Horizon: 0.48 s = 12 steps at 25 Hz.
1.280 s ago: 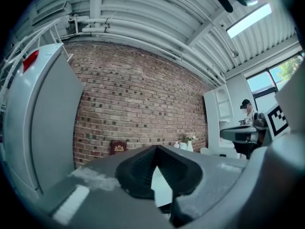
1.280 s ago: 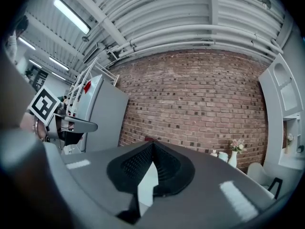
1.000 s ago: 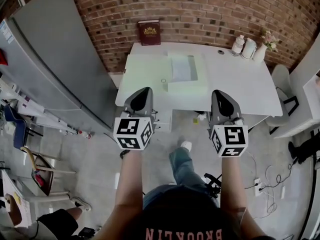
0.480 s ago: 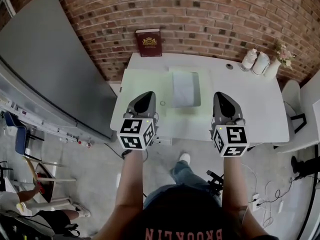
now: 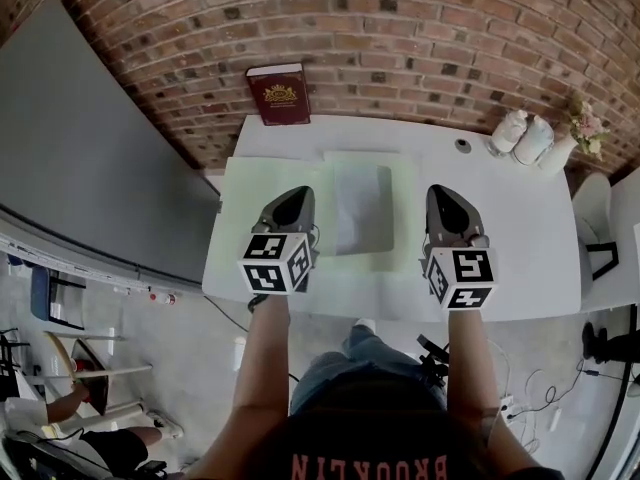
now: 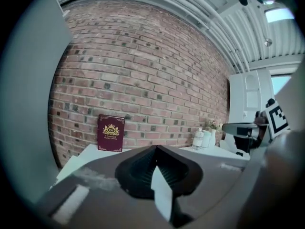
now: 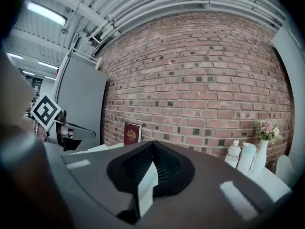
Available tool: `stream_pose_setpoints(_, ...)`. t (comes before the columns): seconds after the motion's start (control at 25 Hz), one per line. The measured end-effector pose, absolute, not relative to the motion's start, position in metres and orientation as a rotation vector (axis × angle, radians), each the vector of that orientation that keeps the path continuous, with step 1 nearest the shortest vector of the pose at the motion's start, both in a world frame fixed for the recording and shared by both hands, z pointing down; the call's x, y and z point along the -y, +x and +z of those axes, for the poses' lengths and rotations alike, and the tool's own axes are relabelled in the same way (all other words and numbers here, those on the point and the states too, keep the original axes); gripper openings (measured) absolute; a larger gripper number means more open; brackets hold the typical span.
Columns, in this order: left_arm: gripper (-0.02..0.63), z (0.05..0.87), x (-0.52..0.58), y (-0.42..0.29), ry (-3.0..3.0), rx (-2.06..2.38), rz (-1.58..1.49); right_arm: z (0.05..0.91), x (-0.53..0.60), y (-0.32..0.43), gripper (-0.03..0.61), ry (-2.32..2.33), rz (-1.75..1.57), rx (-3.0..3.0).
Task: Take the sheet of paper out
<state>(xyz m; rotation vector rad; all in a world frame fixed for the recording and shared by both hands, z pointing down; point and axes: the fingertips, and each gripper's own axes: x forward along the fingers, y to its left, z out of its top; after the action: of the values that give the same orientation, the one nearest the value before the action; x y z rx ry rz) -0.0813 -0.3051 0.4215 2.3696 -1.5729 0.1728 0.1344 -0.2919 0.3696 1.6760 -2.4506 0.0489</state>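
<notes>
On the white table [image 5: 500,233] lies a pale green mat [image 5: 238,218], and on its middle rests a greyish see-through sleeve with the sheet of paper [image 5: 360,206]. My left gripper [image 5: 293,196] hovers over the mat just left of the sleeve, jaws shut and empty. My right gripper [image 5: 443,193] hangs to the sleeve's right, over the mat's right edge, also shut on nothing. In the left gripper view the jaws [image 6: 155,149] meet at the tip; the same holds in the right gripper view [image 7: 152,144]. Neither gripper touches the sleeve.
A dark red book [image 5: 278,93] leans on the brick wall behind the table. Two white bottles [image 5: 522,133] and a vase of flowers [image 5: 582,128] stand at the back right, a small round object [image 5: 462,145] beside them. A grey panel [image 5: 90,158] is on the left.
The person has walked up to the table. Both grippers have moved forward from in front of the table's edge to above the mat, either side of the sleeve, jaws shut throughout.
</notes>
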Motion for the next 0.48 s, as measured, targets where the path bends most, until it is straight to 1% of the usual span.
stream_pose_setpoints(0.12,0.002,0.44,0.322,-0.076,2.332,1.537,0.195,0.386,0.306,0.139,0.0,1.661,0.097,2.43)
stream_pose_setpoints(0.16,0.071,0.446,0.326,-0.074,2.322,1.514,0.201,0.391,0.31,0.14,0.0,1.654,0.111,2.422)
stream_pose_setpoints(0.32,0.118,0.473,0.339,-0.066,2.279,1.441,0.251,0.411,0.321,0.147,0.0,1.649,0.17,2.384)
stream_pose_setpoints(0.48,0.183,0.505,0.344,-0.062,2.224,1.355,0.332,0.429,0.327,0.149,0.0,1.649,0.23,2.347)
